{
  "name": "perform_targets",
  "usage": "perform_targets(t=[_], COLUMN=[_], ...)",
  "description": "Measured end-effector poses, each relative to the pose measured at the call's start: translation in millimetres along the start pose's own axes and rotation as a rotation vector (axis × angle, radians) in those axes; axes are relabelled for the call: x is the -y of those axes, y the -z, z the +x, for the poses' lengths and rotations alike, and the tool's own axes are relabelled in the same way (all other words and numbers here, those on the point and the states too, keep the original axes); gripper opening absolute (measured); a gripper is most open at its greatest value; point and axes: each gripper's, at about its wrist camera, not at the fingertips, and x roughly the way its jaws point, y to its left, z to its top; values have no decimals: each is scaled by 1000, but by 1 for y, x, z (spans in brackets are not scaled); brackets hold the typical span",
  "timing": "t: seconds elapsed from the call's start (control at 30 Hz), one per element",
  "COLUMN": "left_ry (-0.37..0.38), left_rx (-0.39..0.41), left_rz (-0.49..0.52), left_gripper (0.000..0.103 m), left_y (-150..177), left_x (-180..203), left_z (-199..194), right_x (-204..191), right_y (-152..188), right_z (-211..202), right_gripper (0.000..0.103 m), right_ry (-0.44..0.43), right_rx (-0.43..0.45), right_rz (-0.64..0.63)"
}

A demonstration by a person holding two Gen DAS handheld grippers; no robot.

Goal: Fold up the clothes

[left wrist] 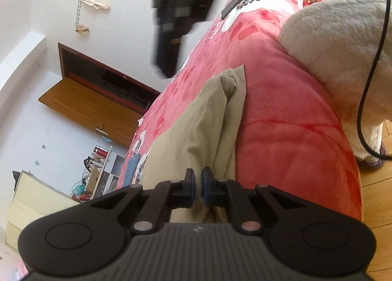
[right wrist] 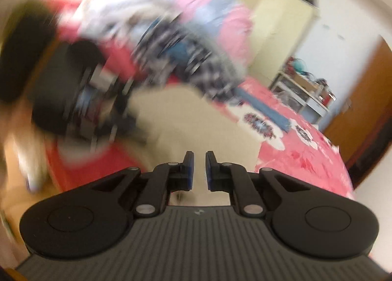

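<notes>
A pink fleece blanket (left wrist: pixel 289 119) with a flower print is covering the bed and filling most of the left wrist view; in the right wrist view the same blanket (right wrist: pixel 306 158) is spreading away to the right of the fingers. On it a khaki garment (left wrist: pixel 196 129) is lying, bunched into long folds, with one ridge of cloth running straight toward the camera. In the right wrist view the garment (right wrist: pixel 186 119) is showing as a pale beige patch directly ahead, much blurred by motion.

A person's cream fleece-clad arm or body (left wrist: pixel 343 55) is leaning at the bed's edge on the right, with a black cable (left wrist: pixel 367 89) hanging across it. A brown wooden door (left wrist: pixel 93 107) is standing open against the white wall. A dark, blurred device (left wrist: pixel 176 16), which I cannot identify for sure, is hanging over the far part of the bed. A dark flat phone-like object (left wrist: pixel 237 0) is lying on the blanket near the far end.

The left gripper (left wrist: pixel 198 184) is sitting low over the khaki cloth, its blue-padded fingers drawn nearly together with only a thin slit between them; a fold appears to be running into that slit, but whether it is pinched I cannot tell. The right gripper (right wrist: pixel 199 170) is hovering above the beige cloth, fingers narrowly parted with nothing between them.
</notes>
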Motion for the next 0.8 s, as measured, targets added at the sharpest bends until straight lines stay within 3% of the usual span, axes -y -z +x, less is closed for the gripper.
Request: perform_targets(t=[0.17, 0.23, 0.27, 0.33, 0.5, 0.67, 0.8], left_ry=[8, 23, 23, 39, 119, 133, 161], left_rx=[-1, -3, 0, -5, -41, -2, -35], left_rz=[-21, -41, -53, -108, -434, -740, -861], left_gripper=[10, 13, 13, 21, 29, 42, 42], left_y=[3, 5, 5, 6, 10, 16, 13], left_x=[2, 3, 3, -5, -50, -91, -94], left_z=[1, -1, -3, -8, -24, -42, -33], right_x=[-3, -11, -12, -11, -13, -19, -19], right_y=[-3, 13, 22, 27, 31, 31, 31], right_z=[25, 47, 50, 47, 44, 43, 42], right_gripper=[7, 7, 7, 7, 7, 8, 8], right_ry=[8, 36, 50, 63, 79, 87, 92], right_rx=[-3, -98, -92, -77, -67, -48, -27], right_rz=[262, 379, 460, 529, 554, 543, 540])
